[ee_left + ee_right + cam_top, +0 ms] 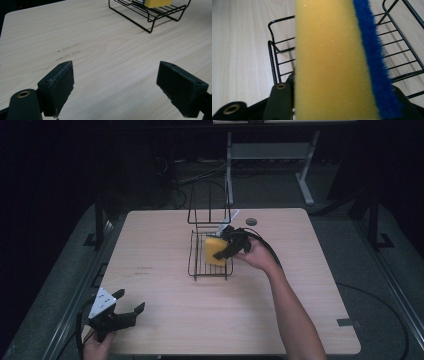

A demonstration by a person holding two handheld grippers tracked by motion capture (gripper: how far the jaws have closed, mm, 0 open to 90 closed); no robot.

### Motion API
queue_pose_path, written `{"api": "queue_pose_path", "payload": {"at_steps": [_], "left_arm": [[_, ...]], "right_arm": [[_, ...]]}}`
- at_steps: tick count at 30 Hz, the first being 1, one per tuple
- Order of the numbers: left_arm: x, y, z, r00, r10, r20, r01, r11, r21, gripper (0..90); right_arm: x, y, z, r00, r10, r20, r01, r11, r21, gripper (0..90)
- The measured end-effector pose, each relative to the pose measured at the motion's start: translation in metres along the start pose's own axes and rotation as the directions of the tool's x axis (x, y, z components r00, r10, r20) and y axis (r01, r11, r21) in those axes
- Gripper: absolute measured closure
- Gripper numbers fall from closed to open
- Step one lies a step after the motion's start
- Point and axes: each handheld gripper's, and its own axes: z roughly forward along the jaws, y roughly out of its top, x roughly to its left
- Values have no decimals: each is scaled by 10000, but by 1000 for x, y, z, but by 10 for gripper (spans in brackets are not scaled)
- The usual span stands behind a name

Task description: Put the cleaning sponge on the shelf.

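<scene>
On the pale wooden table [165, 320]: one wire rack [210, 262], one yellow-and-blue sponge [215, 251] above it, grasped between right gripper [226, 249] jaws. Left gripper [120, 315] released. Dark room.

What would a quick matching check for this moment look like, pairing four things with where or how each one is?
Things:
1. sponge
2. wire rack
3. left gripper
4. right gripper

States:
A. jaws wide apart over bare wood near the table's front edge
B. standing at the middle of the table
C. yellow with a blue side, between two black jaws
D. at the rack, its jaws either side of the sponge

Pairs: 1-C, 2-B, 3-A, 4-D
</scene>
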Motion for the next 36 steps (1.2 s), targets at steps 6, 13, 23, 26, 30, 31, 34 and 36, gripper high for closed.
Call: {"api": "queue_pose_path", "payload": {"at_steps": [6,13,23,26,30,31,34,36], "left_arm": [[0,0,0,10000,-2,7,2,10000,-2,138],[0,0,0,10000,1,-11,-1,10000,-5,138],[0,1,1,10000,-69,-3,69,10000,-13,138],[0,1,1,10000,-19,16,19,10000,-2,138],[-1,1,2,10000,-47,31,47,10000,-18,138],[0,1,2,10000,-29,29,29,10000,-2,138],[0,1,2,10000,-29,30,29,10000,18,138],[0,1,2,10000,-25,25,25,10000,35,138]], "right_arm": [[0,-1,0,9999,132,-1,-132,9999,98,381],[-1,-1,-3,9997,234,-4,-234,9997,-70,308],[2,-1,-5,9996,285,60,-284,9995,-112,266],[2,-2,-7,9993,345,116,-344,9994,-106,250],[3,-3,-9,9994,325,88,-324,9994,-93,236],[3,-4,-9,9995,287,91,-286,9995,-136,236],[3,-3,-10,9993,360,94,-359,9992,-152,234],[4,-3,-11,9991,430,43,-429,9988,-251,232]]}}
